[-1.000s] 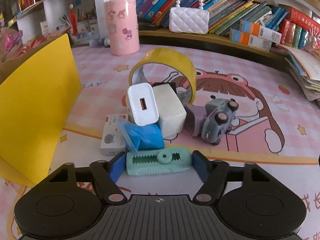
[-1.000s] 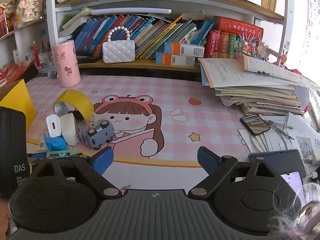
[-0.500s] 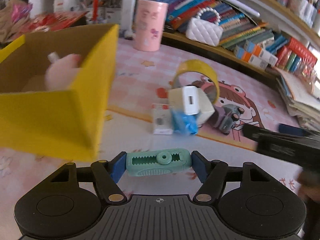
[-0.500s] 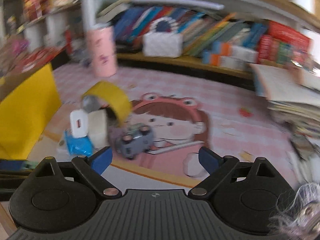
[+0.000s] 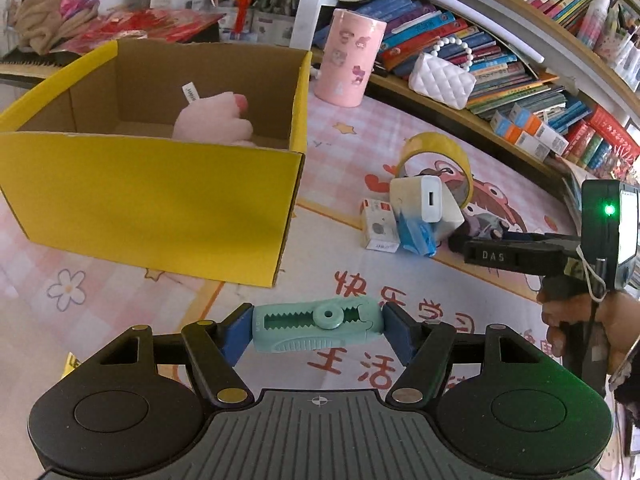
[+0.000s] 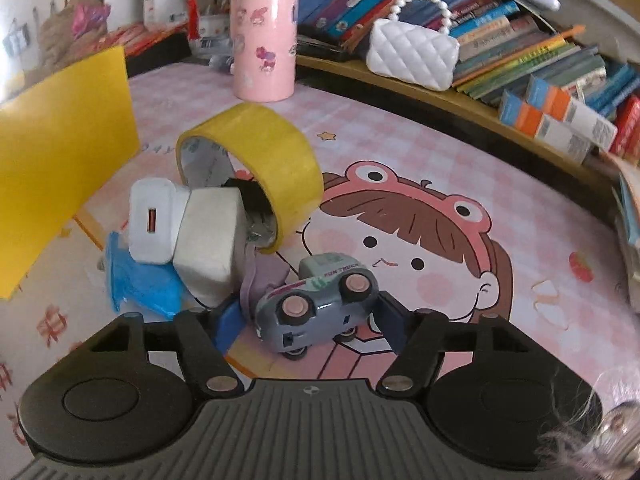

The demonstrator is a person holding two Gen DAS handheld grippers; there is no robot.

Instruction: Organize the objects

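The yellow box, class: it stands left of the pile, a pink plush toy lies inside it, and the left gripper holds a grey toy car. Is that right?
One detail is wrong. The left gripper holds a mint green clip, as the left wrist view shows. The grey toy car sits between the right gripper's fingers. The yellow box and pink plush toy are as stated.

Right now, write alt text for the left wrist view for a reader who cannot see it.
The left gripper holds a mint-green toothed clip crosswise above a pink cartoon mat. Behind it to the left stands an open yellow box with a pink plush toy inside; chargers and tape lie piled to the right.
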